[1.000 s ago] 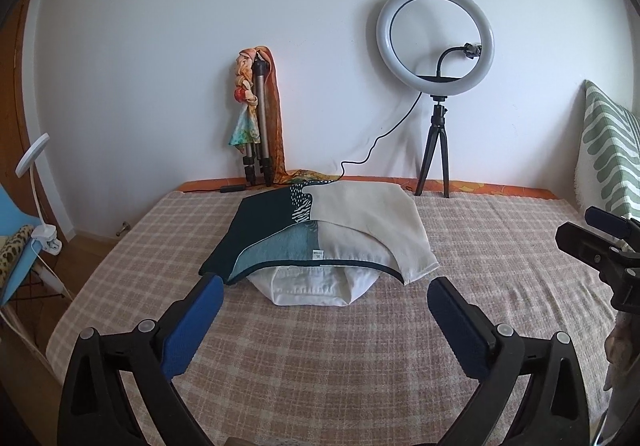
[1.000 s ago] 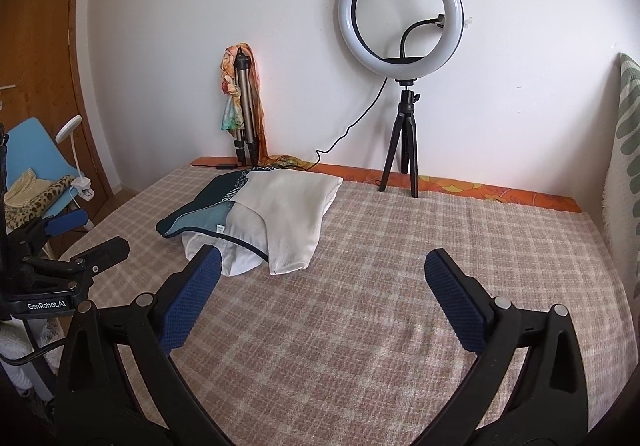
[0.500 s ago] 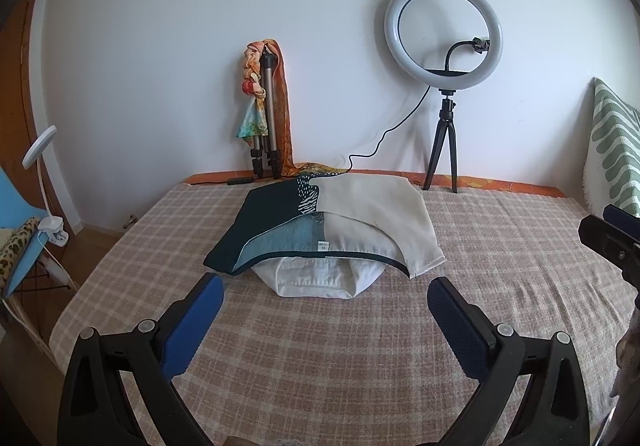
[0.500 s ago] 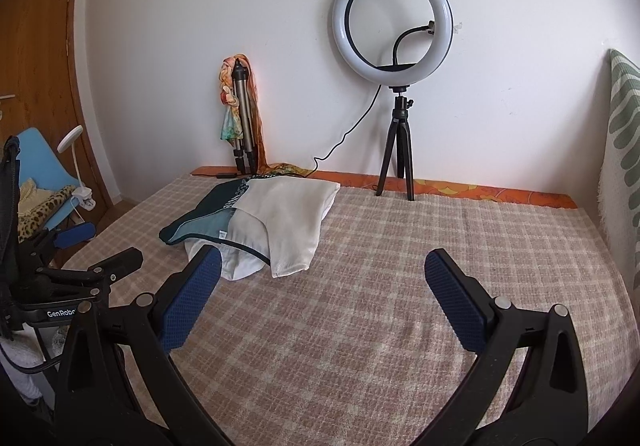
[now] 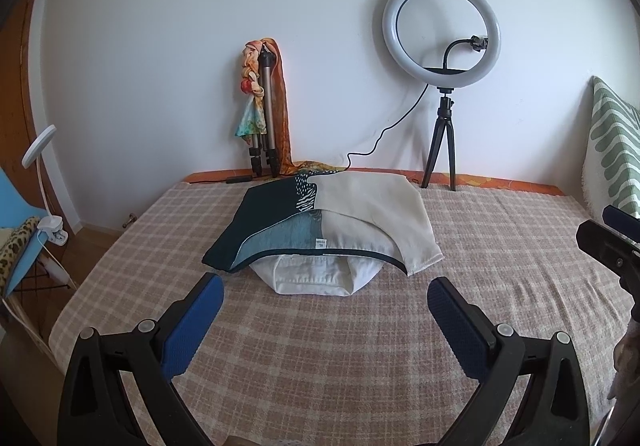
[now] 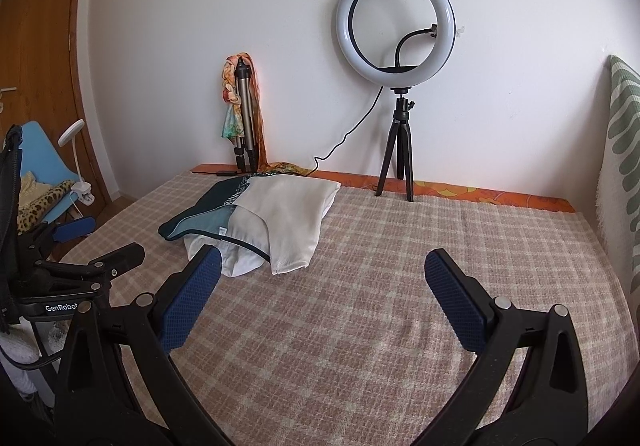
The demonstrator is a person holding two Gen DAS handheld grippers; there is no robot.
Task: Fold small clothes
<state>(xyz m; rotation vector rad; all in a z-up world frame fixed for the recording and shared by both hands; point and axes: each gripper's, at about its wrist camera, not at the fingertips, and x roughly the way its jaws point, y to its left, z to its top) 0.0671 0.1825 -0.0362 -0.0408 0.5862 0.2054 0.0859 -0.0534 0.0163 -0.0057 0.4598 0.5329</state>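
While both tongs hang spread wide and empty over the checked bed cover (image 5: 320, 366), left tongs (image 5: 325, 300) facing the clothes pile (image 5: 320, 230) and right tongs (image 6: 322, 278) off to its right, we note the pile sits toward the wall side of the bed: a dark-and-cream patterned garment (image 5: 280, 217) draped over white pieces (image 5: 316, 278). Whether this stack awaits folding or is finished, we cannot tell. Any grasp should pinch one layer's hem only.

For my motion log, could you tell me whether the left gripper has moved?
Yes: the left gripper has drifted left, since the white ring light and folded clothes pile shifted right.
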